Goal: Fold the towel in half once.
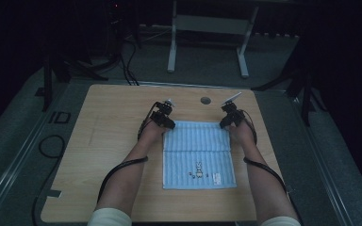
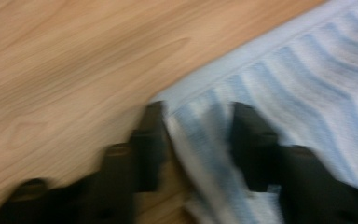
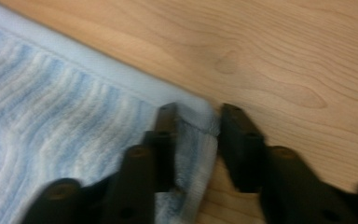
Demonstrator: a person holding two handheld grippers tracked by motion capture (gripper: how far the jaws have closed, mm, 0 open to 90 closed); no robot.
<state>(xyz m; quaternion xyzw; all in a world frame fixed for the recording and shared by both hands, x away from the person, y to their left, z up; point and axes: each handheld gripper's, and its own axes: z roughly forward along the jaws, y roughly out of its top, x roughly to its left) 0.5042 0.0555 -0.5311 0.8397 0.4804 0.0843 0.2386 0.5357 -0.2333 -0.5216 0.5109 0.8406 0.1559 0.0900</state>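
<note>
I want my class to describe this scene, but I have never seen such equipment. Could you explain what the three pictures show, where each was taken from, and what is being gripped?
No robot here: a person sits at a wooden table and holds a hand-held gripper in each hand, a tool with two black jaws. The high view looks down from above the person; the left hand-held gripper and the right hand-held gripper sit at the two far corners of a light blue striped towel, which lies flat and has a small rabbit picture near its front edge. The other two pictures come from cameras riding on the grippers, looking along their jaws. In each, a towel corner bunches up between the jaws, so both seem to be pinching it, though the blur leaves the firmness of the grip unclear.
</note>
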